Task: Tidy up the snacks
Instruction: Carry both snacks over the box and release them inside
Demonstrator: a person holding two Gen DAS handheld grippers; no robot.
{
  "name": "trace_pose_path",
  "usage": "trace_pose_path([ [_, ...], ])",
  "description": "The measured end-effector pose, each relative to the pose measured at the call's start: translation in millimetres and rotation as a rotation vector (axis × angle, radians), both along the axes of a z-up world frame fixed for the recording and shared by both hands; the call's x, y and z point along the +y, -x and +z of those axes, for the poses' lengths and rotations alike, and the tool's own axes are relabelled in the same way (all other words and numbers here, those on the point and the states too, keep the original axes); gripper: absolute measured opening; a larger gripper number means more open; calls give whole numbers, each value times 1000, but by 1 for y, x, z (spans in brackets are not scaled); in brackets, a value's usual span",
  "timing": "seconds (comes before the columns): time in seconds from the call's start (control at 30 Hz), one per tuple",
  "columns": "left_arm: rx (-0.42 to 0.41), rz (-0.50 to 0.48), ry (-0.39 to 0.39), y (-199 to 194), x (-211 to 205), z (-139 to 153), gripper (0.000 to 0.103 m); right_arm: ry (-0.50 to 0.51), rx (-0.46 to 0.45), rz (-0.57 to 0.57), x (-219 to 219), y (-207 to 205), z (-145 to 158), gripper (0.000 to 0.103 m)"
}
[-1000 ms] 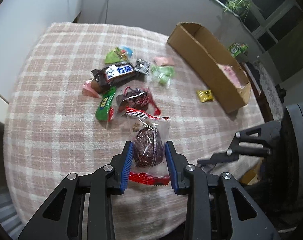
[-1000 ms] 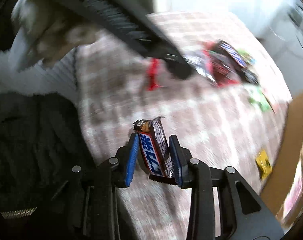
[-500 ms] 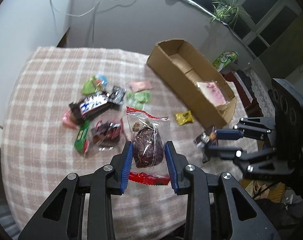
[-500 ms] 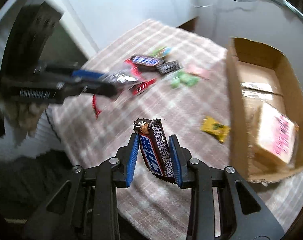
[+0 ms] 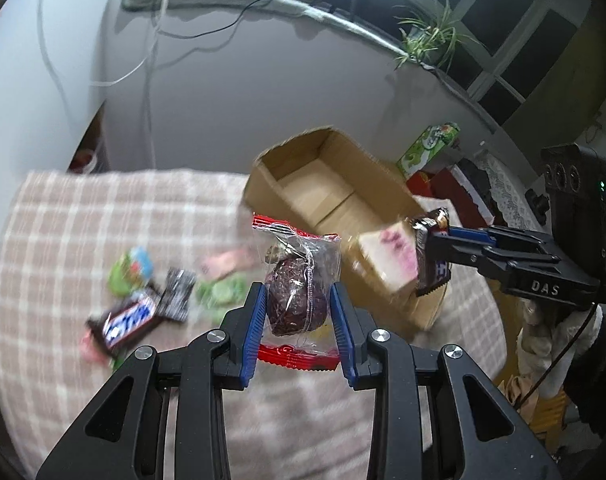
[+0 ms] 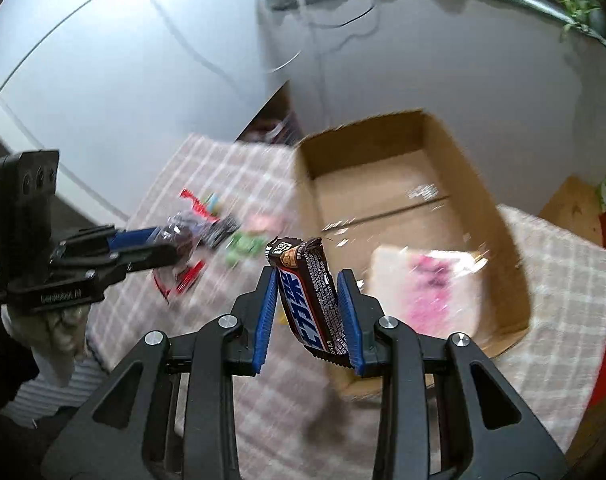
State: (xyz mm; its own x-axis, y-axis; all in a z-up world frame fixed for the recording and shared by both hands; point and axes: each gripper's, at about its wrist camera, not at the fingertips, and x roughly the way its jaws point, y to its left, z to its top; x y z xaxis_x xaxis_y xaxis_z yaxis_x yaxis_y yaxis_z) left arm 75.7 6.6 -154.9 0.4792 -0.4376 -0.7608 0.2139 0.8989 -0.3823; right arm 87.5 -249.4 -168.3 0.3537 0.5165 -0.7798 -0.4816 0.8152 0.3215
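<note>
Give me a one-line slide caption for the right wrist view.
Right gripper holds a chocolate bar above the checked tablecloth, beside the open cardboard box.

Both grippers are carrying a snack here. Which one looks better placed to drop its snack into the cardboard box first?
Right, probably. The right gripper holds its Snickers bar right at the cardboard box near its rim; the left gripper, clamping the bagged dark pastry, hangs farther back over the table.
</note>
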Motion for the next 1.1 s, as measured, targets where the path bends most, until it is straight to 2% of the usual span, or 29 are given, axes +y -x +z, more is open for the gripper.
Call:
trace_pose_path([
  [0.33,-21,-20,-11,-46,-33,3,31,7,1,-96,-20,-54,6,32],
  [0.53,-7,-39,-21,-68,-53,-3,31,12,37,-134,-24,-83,-7,32],
  [0.73,4,-61,-41,-77,-68,-9,31,29,76,-159,-27,-98,-24,32],
  [0.97,24,-76,-44,-80,-78,-15,32,40,85,-164,-29,-102,-30,32],
  [1.03,32,-81,-45,-82,-79,-16,35,49,81,-164,-28,-101,-29,32],
  [1.07,42,-82,-55,-81,-80,-17,42,50,80,-163,-28,-101,-29,32],
  [1.1,44,-83,-58,-84,-82,-17,42,51,79,-164,-28,-102,-29,33],
])
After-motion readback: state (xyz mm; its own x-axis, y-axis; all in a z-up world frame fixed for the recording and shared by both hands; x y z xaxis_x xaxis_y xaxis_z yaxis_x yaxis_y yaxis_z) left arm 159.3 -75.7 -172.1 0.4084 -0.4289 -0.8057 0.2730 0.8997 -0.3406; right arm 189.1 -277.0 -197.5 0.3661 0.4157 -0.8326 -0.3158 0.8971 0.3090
